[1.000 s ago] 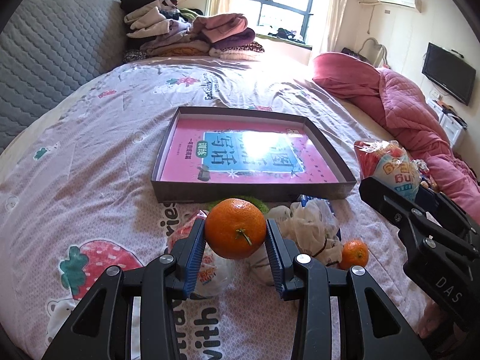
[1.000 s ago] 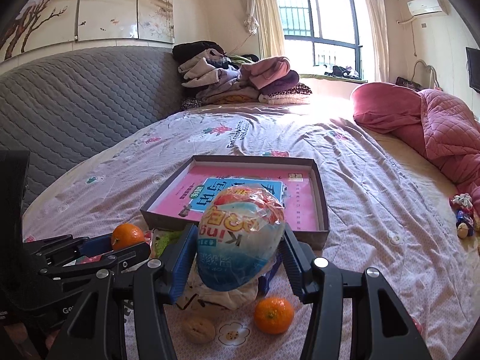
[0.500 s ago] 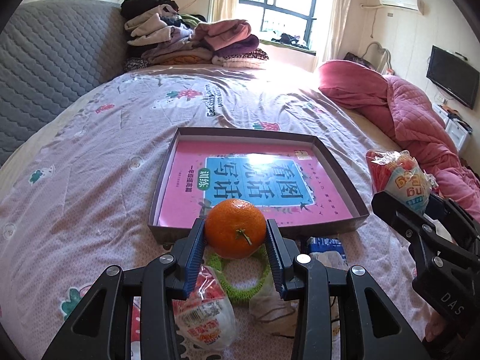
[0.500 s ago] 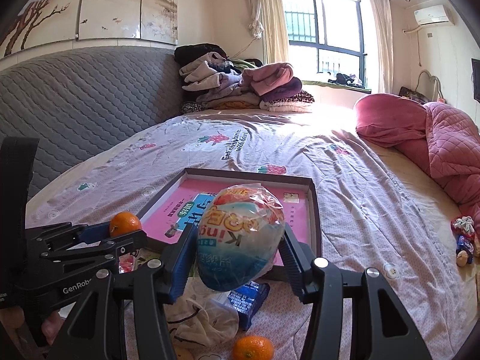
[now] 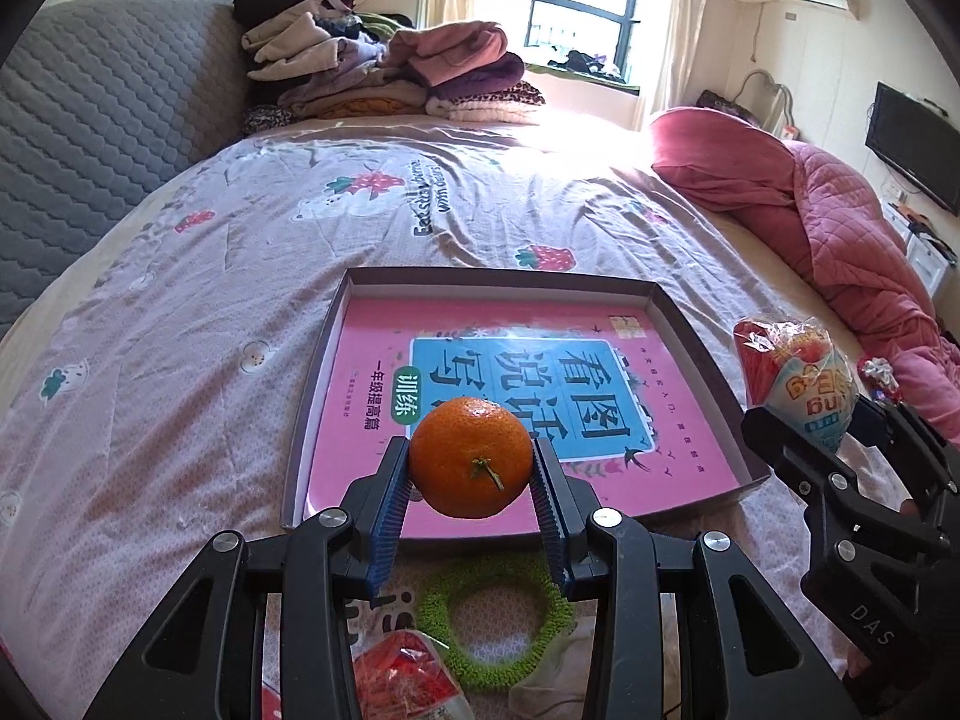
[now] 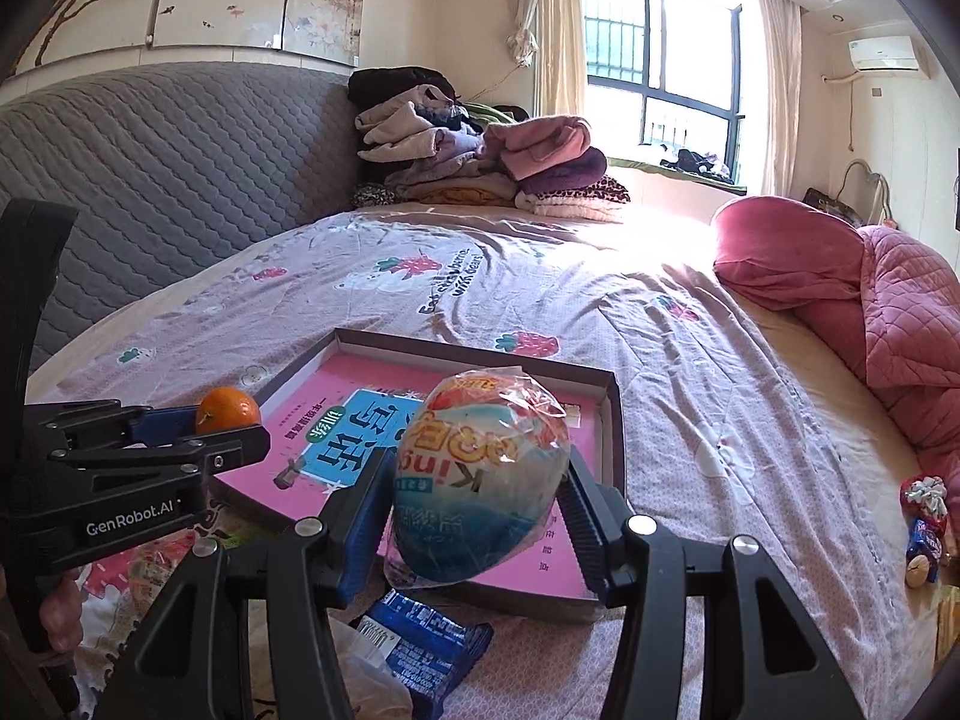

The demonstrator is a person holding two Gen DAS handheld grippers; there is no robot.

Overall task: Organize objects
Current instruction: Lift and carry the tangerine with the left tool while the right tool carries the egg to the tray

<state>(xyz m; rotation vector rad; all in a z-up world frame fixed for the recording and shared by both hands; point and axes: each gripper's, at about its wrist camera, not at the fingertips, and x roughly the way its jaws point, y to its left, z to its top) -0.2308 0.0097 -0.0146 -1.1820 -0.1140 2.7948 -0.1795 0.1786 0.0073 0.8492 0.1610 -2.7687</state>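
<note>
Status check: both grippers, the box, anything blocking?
Left gripper shut on orange, at box near edge. Right gripper shut on wrapped egg, near the box corner. Box holds only a pink book; nothing blocking.

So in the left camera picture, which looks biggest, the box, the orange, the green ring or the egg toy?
1. Box, by far.
2. Green ring and orange: about alike. The orange sits close to the camera in the left gripper, so I can't rank them.
3. Egg toy, though partly hidden in the right gripper.
</note>
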